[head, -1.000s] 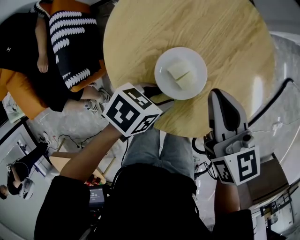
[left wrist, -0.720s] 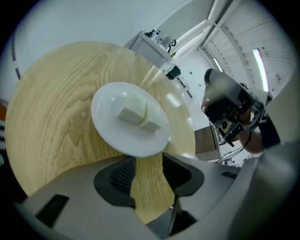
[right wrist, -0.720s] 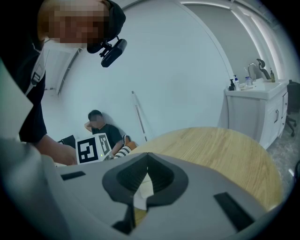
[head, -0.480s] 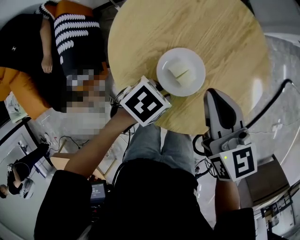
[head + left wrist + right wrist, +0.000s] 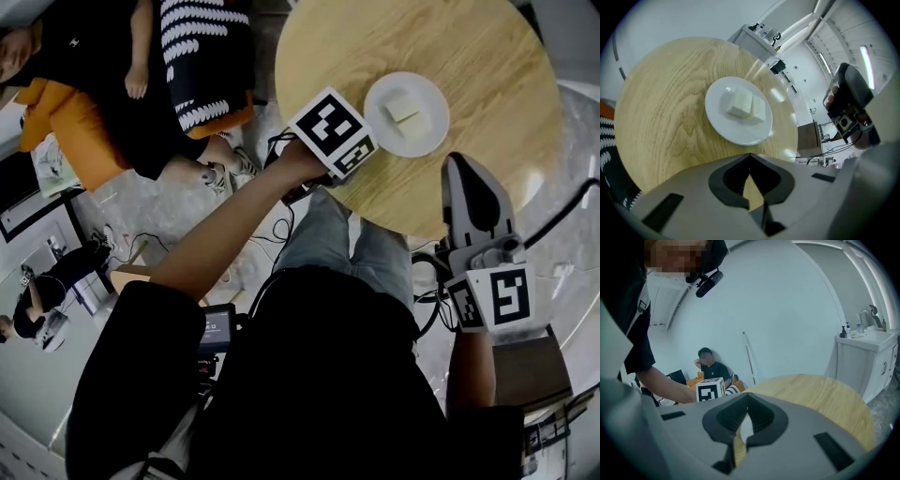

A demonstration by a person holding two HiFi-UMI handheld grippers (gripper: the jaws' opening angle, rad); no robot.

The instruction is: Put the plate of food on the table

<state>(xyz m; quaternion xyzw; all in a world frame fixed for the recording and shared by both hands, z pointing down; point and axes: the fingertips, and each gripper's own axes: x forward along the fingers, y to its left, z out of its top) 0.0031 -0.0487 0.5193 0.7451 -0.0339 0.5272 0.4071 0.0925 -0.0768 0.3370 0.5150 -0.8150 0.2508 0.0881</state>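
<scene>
**Leaving the plate where it stands: the putting-down looks finished**

Judging from how things lie, the main step of the task is already done. The plate (image 5: 406, 113) sits flat on the round wooden table (image 5: 487, 56), and the food (image 5: 403, 106), two pale blocks side by side, rests in its middle. What is in hand now looks like the release and the going away from the plate.

The left gripper (image 5: 750, 157) points down at the table, with the plate a little ahead of its tips. They are near each other but not touching. Its jaws have just been closing and now meet at the tips. Nothing is between them; only the wood of the table shows through the small gap behind the tips.

The right gripper (image 5: 747, 397) is held near the edge of the table closest to the person, to the right of the plate and apart from it. Its jaws also meet at the tips and hold nothing.

The next move, I think, calls for little: to draw both grippers back from the table without brushing the rim of the plate. The left one needs more care, because it is the closer one.
</scene>
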